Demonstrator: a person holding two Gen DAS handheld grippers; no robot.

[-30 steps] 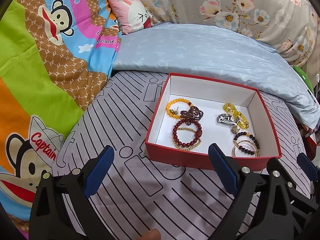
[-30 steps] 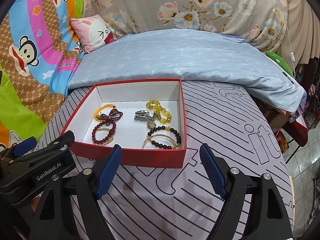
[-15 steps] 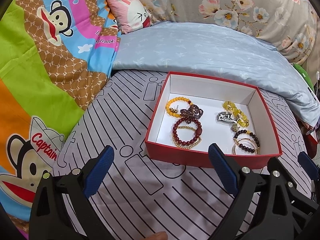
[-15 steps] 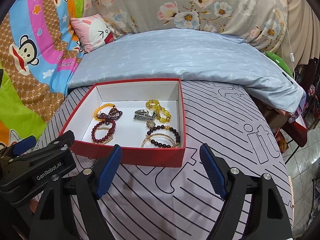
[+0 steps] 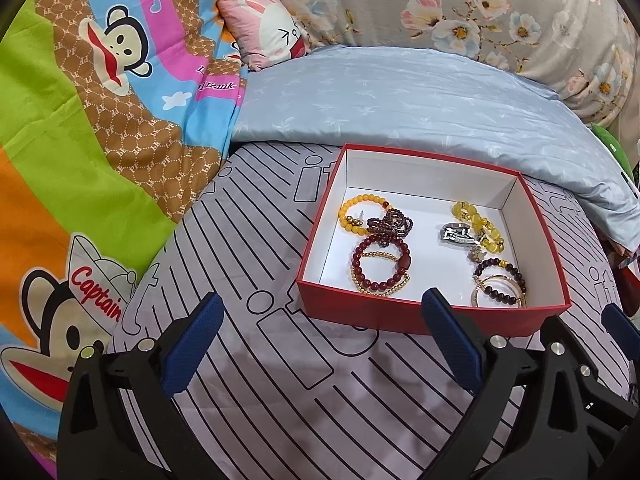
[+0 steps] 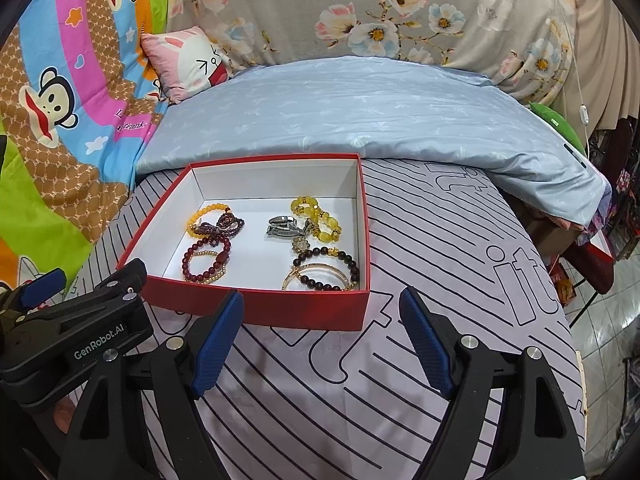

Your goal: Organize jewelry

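A red box (image 5: 416, 316) with a white inside sits on the striped grey sheet (image 5: 280, 380); it also shows in the right wrist view (image 6: 304, 306). Inside lie several bracelets: an orange bead bracelet (image 5: 352, 216), a dark red bead bracelet (image 5: 380, 266), a yellow bead bracelet (image 5: 478, 220), a dark bead bracelet with gold bangles (image 5: 498, 284) and a silver clasp piece (image 5: 454, 234). My left gripper (image 5: 320, 332) is open and empty, just before the box's near left side. My right gripper (image 6: 322, 328) is open and empty, in front of the box's near wall.
A light blue quilt (image 6: 360, 112) lies folded behind the box. A colourful monkey-print blanket (image 5: 80, 140) is at the left, with a pink bunny pillow (image 5: 268, 36). The bed edge drops off at the right (image 6: 576, 320).
Both grippers have stayed open and nearly still; the view has shifted very slightly.
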